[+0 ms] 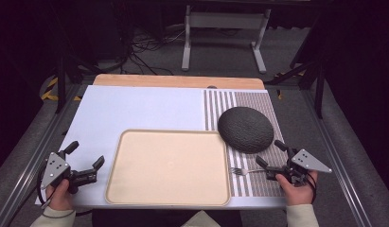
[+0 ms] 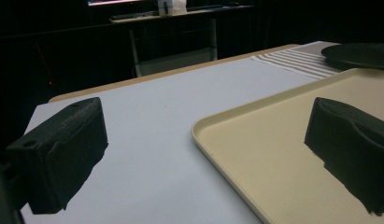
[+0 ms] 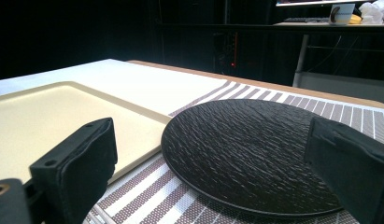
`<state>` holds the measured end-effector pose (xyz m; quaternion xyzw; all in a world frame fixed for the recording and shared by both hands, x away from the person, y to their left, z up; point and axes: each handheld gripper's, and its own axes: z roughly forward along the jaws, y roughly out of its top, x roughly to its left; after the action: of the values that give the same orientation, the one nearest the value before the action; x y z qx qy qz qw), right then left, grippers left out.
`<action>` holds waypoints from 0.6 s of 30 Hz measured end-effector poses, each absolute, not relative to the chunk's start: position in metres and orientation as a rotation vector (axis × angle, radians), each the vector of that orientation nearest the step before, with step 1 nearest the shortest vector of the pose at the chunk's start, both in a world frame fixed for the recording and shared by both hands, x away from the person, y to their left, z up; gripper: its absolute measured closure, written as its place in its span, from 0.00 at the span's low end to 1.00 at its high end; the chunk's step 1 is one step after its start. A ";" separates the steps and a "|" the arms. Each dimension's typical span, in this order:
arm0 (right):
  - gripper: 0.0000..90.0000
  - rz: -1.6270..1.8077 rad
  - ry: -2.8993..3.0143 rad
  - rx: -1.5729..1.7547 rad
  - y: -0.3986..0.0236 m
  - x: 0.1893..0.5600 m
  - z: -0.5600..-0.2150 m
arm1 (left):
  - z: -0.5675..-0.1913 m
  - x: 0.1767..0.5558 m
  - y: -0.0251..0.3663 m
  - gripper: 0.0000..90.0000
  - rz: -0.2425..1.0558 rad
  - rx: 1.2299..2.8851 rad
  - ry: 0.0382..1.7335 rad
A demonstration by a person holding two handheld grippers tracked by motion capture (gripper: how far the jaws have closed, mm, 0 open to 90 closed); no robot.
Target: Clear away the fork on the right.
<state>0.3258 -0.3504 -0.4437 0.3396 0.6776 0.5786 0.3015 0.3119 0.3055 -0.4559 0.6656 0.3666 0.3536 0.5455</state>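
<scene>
Lying at the near edge of the table, the beige tray holds nothing on its flat floor. To its right, on the striped placemat, the black plate also carries nothing and slightly overlaps the tray's far right corner. A fork lies on the placemat just in front of the right gripper, whose fingers are spread apart with nothing between them. The left gripper, near the table's left edge, has its fingers spread too.
</scene>
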 end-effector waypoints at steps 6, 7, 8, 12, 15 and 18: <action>0.03 1.550 1.801 0.910 -0.351 0.326 -0.444 | -0.456 0.311 0.308 0.00 0.839 1.580 0.868; 0.03 1.550 1.803 0.910 -0.351 0.326 -0.444 | -0.456 0.311 0.308 0.00 0.837 1.587 0.867; 0.03 1.551 1.804 0.911 -0.350 0.326 -0.444 | -0.456 0.311 0.309 0.00 0.838 1.587 0.865; 0.03 1.546 1.809 0.899 -0.349 0.327 -0.443 | -0.456 0.311 0.308 0.00 0.833 1.583 0.866; 0.03 1.550 1.806 0.905 -0.350 0.326 -0.443 | -0.456 0.312 0.308 0.00 0.834 1.589 0.862; 0.02 1.548 1.792 0.913 -0.352 0.326 -0.443 | -0.456 0.311 0.307 0.00 0.830 1.590 0.860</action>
<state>0.3262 -0.3518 -0.4432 0.3435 0.6742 0.5825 0.2971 0.3109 0.3067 -0.4562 0.6703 0.3626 0.3498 0.5449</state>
